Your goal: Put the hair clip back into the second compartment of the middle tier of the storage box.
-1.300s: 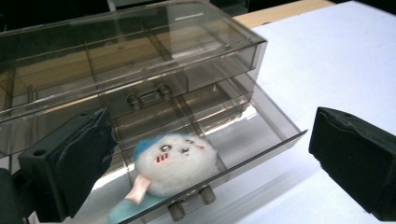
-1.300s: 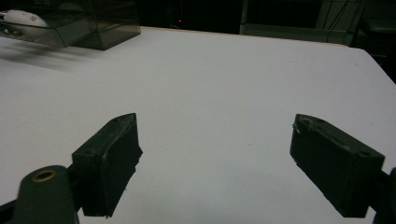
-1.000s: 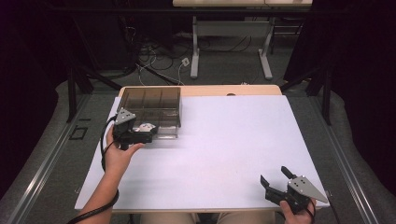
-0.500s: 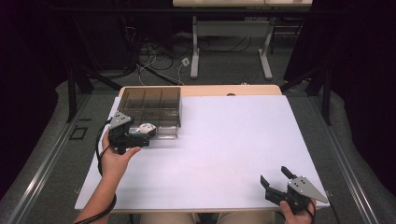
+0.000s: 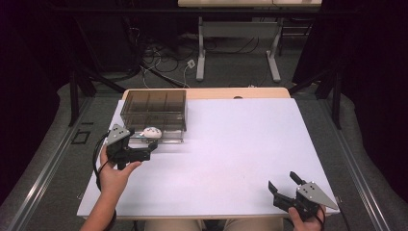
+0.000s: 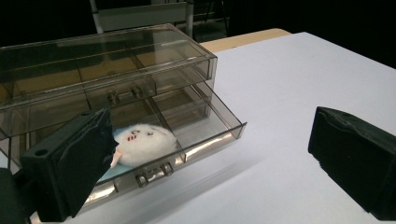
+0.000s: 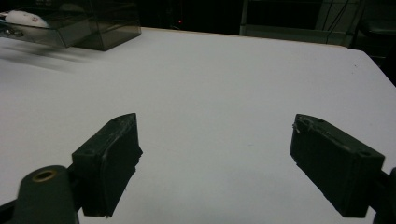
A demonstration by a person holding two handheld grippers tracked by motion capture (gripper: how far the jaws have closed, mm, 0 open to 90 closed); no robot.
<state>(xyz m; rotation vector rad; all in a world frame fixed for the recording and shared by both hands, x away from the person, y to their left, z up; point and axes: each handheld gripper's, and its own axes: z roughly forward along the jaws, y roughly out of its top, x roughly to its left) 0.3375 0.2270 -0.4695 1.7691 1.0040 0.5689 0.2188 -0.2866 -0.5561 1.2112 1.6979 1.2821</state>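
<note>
White plush toy (image 6: 142, 142) lying in the pulled-out lower drawer (image 6: 196, 140) of a clear plastic drawer box (image 5: 154, 108) at the far left of the tabletop (image 5: 240, 159). Placement appears done; closing the drawer likely remains. Left hand-held gripper (image 5: 146, 153) just before the drawer, jaws wide apart, empty. Right hand-held gripper (image 5: 284, 187) well apart at the near edge, open, empty. Nothing obstructs.

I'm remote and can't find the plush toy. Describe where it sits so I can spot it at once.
Look at the smoky clear drawer box at the far left of the white table. Its bottom drawer is pulled open, and the plush toy lies inside: white, round, with small red marks, the only soft thing there.
</note>
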